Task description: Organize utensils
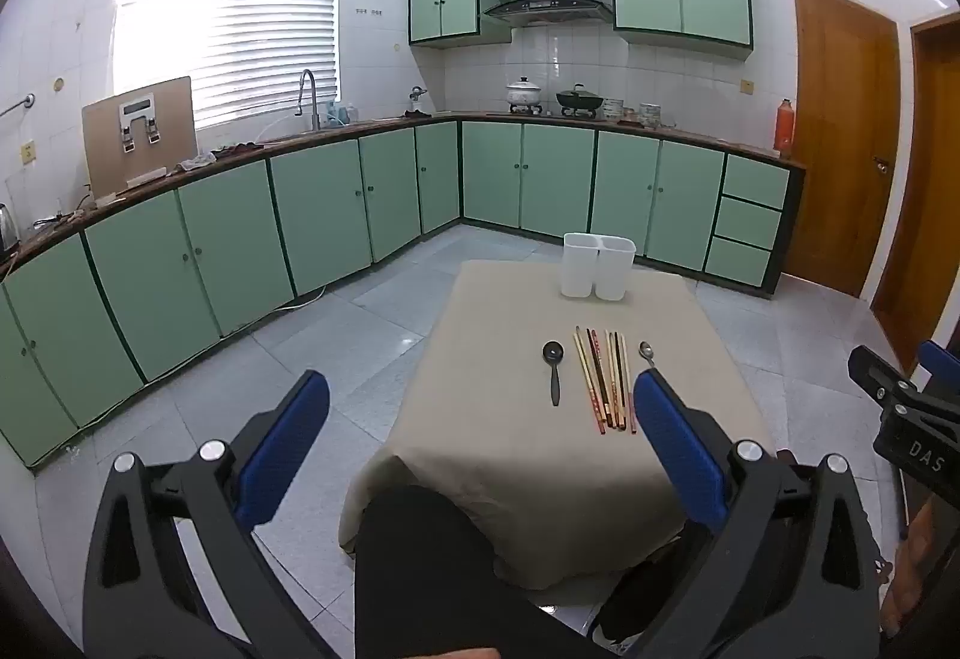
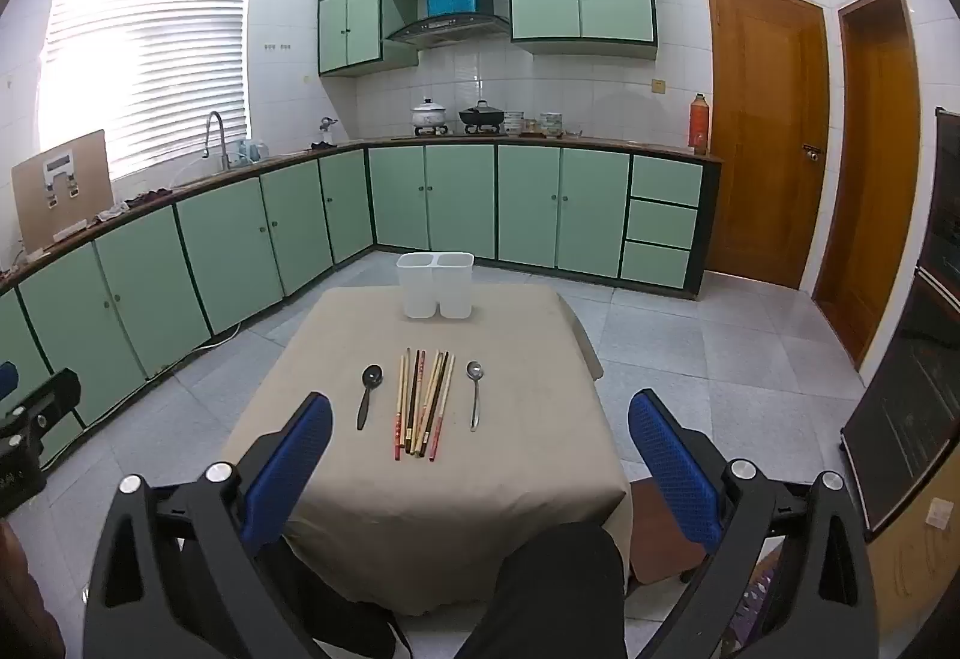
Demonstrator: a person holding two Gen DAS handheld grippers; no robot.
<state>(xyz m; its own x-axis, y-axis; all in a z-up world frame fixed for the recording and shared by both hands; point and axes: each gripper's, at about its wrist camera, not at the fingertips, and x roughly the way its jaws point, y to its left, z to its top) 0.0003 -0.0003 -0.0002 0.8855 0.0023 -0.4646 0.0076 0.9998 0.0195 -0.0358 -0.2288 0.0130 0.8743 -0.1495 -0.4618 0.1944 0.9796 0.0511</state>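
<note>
A small table with a beige cloth (image 1: pixel 510 455) (image 2: pixel 510 479) holds a black spoon (image 1: pixel 553 371) (image 2: pixel 367 396), a bundle of several chopsticks (image 1: pixel 605 380) (image 2: pixel 423 402) and a metal spoon (image 1: pixel 647 352) (image 2: pixel 475 394), laid side by side. A white two-compartment holder (image 1: pixel 597 264) (image 2: pixel 436 285) stands at the table's far edge. My left gripper (image 1: pixel 480 389) is open and empty, held above the near left of the table. My right gripper (image 2: pixel 480 410) is open and empty, held above the near edge.
Green base cabinets (image 1: pixel 336 203) (image 2: pixel 240 239) run along the left and back walls. Wooden doors (image 1: pixel 840 131) (image 2: pixel 768 131) are at the right. My knee (image 1: pixel 420 569) (image 2: pixel 552 587) is at the table's near side. A dark cabinet (image 2: pixel 924 359) stands at far right.
</note>
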